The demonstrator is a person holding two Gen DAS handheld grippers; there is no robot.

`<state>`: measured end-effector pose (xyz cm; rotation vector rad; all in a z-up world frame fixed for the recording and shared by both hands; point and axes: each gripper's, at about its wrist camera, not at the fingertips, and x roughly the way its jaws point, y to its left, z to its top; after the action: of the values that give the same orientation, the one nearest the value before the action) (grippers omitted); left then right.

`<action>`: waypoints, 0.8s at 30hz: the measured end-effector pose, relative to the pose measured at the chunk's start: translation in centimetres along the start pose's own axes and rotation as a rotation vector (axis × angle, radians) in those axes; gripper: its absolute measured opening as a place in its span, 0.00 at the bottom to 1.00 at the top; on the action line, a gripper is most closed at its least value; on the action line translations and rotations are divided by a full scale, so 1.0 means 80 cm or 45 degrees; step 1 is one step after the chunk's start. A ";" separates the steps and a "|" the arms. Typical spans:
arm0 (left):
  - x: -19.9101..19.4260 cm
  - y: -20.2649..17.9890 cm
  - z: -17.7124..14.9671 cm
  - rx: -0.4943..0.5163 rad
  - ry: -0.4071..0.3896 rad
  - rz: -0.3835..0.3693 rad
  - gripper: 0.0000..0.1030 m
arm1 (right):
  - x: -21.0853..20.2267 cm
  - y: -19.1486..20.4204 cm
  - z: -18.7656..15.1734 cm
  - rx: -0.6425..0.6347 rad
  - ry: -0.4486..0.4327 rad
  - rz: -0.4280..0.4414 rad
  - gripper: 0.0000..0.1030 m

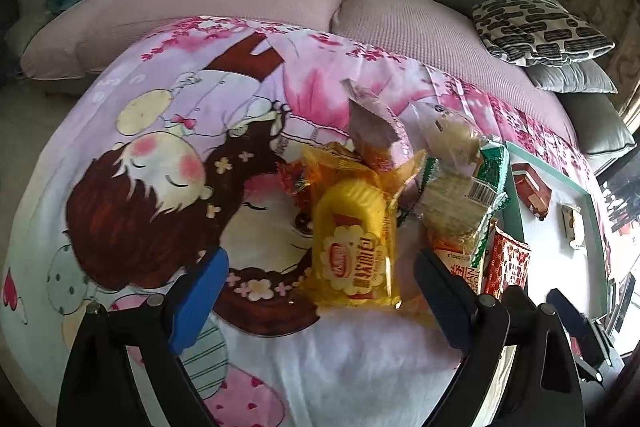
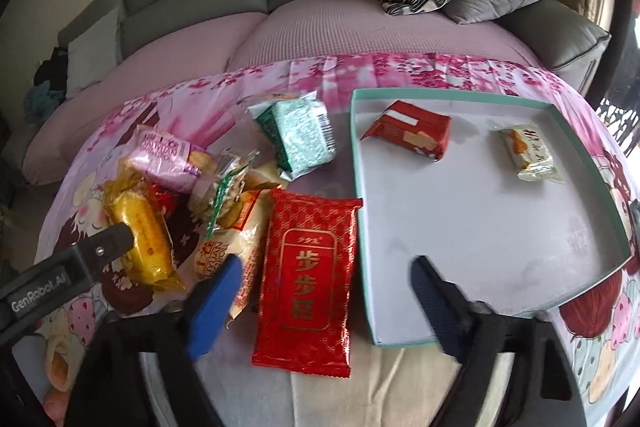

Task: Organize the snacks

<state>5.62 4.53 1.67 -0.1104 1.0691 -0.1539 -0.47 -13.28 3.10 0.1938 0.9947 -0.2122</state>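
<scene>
My left gripper (image 1: 320,291) hangs over the snack pile, jaws wide apart, nothing clamped. The yellow pack (image 1: 354,247) lies between the blue pads but neither pad touches it. Its long axis runs away from me, near end almost level with the fingertips, far end tucked under the pile.

My right gripper (image 2: 324,287) is released too, jaws parted and holding nothing. The red pack (image 2: 308,279) sits between its fingers, flat on the cloth (image 2: 280,87), long axis pointing away from me with a slight lean to the right at the top, gold print upright in my view. Its right edge is just beside the tray (image 2: 616,227), apparently touching at the upper corner, though the fisheye makes that hard to call.

In the white tray with the teal rim lie two snacks: a red biscuit pack (image 2: 408,135) at the far left, axis running across, and a small pale pack (image 2: 528,153) toward the far right, tilted diagonally. They are well apart.

A green pack (image 2: 300,135) lies left of the tray, a pink pack (image 2: 168,155) atop the pile.
</scene>
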 end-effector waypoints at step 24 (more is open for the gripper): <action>0.007 -0.006 -0.001 -0.018 0.013 -0.065 0.40 | 0.005 0.012 -0.009 -0.043 0.064 0.064 0.61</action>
<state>5.76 3.94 1.21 -0.1502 1.0778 -0.1929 -0.58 -12.17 2.48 0.1939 1.0411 -0.1451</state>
